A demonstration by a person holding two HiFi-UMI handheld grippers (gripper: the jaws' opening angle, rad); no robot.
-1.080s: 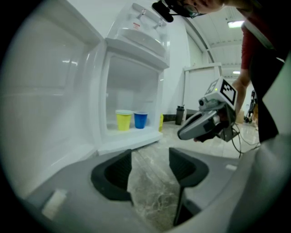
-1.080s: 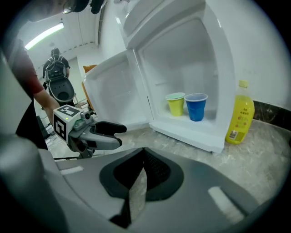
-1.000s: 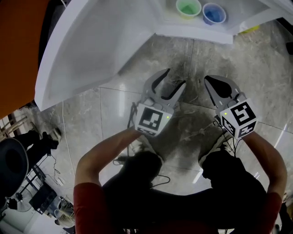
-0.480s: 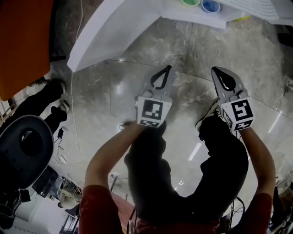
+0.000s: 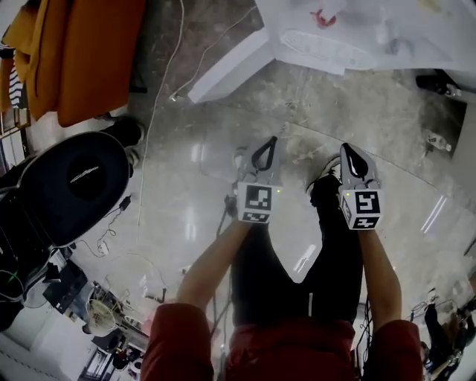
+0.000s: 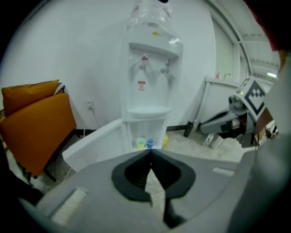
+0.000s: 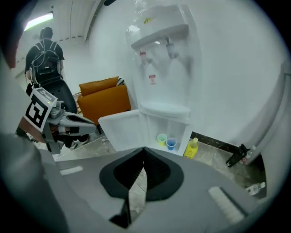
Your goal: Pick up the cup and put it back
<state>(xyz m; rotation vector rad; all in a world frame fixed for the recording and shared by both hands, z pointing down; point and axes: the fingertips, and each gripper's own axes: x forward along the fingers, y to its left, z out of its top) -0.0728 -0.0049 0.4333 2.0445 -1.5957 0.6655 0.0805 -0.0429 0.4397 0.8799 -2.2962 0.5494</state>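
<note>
Nearest are the two tools, held side by side above the marble floor (image 5: pixel 186 186). The left tongs (image 6: pixel 150 151) are closed, tip against tip, with nothing between them. The right tongs (image 7: pixel 144 149) are closed and empty too. Neither is near the task's things.

Beyond the tips, well apart from both tools, stands a white water dispenser (image 6: pixel 150 77). Its lower cabinet is open, with the cabinet door (image 6: pixel 93 143) swung out towards the orange cushions (image 6: pixel 34 127). On the cabinet's floor are two small cups just beside each other, a green cup (image 7: pixel 162 138) and a blue cup (image 7: pixel 171 144), both upright. The task does not say which of them it means. Whether anything is in either cup is too small to tell from here. A yellow bottle (image 7: pixel 193 148) stands on the floor just outside the cabinet, on the blue cup's side.

The cups look like thin plastic, so I judge them light, smooth and easy to crush or tip. A gentle closing across the wall below the rim, or one jaw inside and one outside the rim, should hold one. The neighbouring cup leaves little room, so the outer side of either cup is the freer approach.

On top of the dispenser sits a clear water bottle (image 6: pixel 150 13), neck down; its fill level cannot be read.
</note>
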